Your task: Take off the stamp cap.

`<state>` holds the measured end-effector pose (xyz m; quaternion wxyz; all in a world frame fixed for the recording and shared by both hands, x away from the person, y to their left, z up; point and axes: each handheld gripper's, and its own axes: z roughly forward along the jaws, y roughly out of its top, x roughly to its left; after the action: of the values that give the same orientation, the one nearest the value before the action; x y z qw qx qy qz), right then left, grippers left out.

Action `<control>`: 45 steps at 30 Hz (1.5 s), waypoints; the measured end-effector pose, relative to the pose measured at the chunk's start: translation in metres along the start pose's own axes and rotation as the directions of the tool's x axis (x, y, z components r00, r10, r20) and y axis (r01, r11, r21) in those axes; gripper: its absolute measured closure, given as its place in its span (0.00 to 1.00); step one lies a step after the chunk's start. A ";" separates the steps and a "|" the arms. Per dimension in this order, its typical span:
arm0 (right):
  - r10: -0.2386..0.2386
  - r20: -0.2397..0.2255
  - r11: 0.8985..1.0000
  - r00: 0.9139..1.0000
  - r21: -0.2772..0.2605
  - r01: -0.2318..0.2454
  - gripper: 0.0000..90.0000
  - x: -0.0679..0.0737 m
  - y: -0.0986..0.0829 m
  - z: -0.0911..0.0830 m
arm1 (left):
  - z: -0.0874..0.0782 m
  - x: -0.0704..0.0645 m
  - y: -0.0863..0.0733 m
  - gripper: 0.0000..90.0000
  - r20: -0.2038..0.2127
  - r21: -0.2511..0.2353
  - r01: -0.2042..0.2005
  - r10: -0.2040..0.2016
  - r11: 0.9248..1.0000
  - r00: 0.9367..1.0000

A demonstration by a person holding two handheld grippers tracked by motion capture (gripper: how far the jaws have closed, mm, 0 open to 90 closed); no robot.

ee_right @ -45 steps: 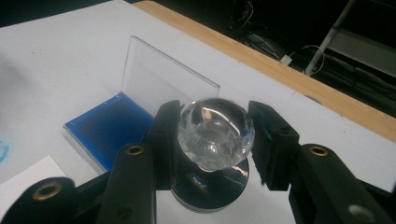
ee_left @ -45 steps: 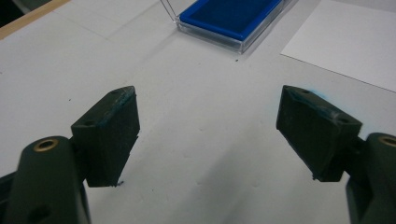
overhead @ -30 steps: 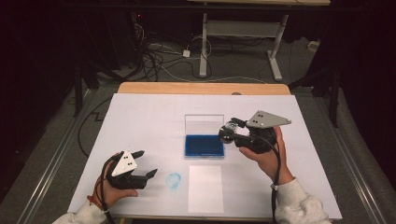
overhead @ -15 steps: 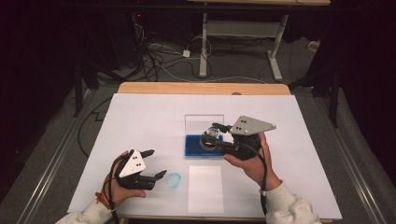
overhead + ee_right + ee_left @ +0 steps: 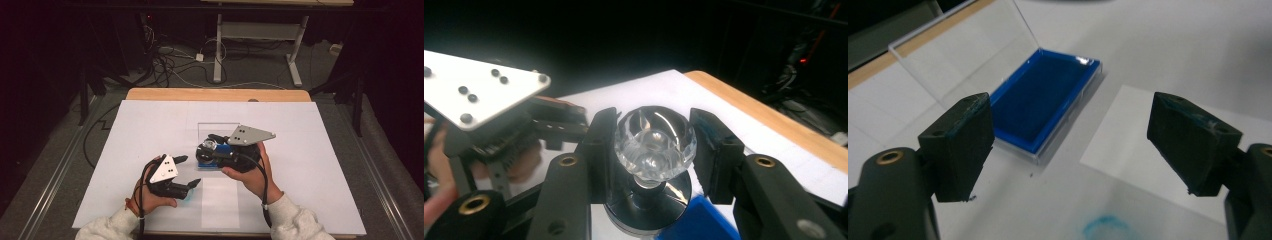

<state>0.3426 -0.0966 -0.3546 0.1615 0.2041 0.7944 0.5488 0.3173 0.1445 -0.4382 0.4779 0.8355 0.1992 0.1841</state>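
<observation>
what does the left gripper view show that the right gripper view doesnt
Left gripper view: the ink pad's whole dark blue bed with its clear lid up, a white paper sheet, a blue ink mark, and the left gripper's fingers spread apart.

Right gripper view: the right gripper shut on a clear faceted stamp knob, with a wooden table edge.

Both: the blue pad and the white table cover.

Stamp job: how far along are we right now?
Done: the ink pad case lies open, and one blue print marks the table. In hand: the right gripper is shut on the crystal-knob stamp above the pad. The left gripper is open. Left: stamping the white paper sheet, still blank.
</observation>
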 end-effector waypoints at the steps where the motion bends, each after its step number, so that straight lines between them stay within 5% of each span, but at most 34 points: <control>1: 0.010 -0.012 1.000 1.000 0.002 -0.010 0.63 0.000 -0.003 0.002 | 0.002 -0.001 0.005 0.21 -0.006 -0.024 0.000 0.000 1.000 1.000; 17: 0.048 -0.072 0.999 0.996 0.017 -0.047 0.63 0.008 -0.015 0.011 | 0.017 -0.004 0.015 0.38 0.012 -0.031 -0.023 0.023 0.999 1.000; 33: 0.055 -0.070 0.998 0.996 0.022 -0.054 0.63 0.007 -0.020 0.011 | 0.019 -0.004 0.015 0.40 0.003 -0.011 -0.048 0.048 0.999 0.999; 45: 0.041 -0.064 0.999 0.997 0.008 -0.041 0.63 0.011 -0.024 0.011 | 0.015 -0.003 0.017 0.41 0.017 0.057 -0.045 0.044 0.997 0.999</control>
<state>0.3351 -0.0903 -0.3812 0.1241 0.2033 0.7967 0.5554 0.3248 0.1244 -0.4304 0.4512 0.8544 0.1821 0.1822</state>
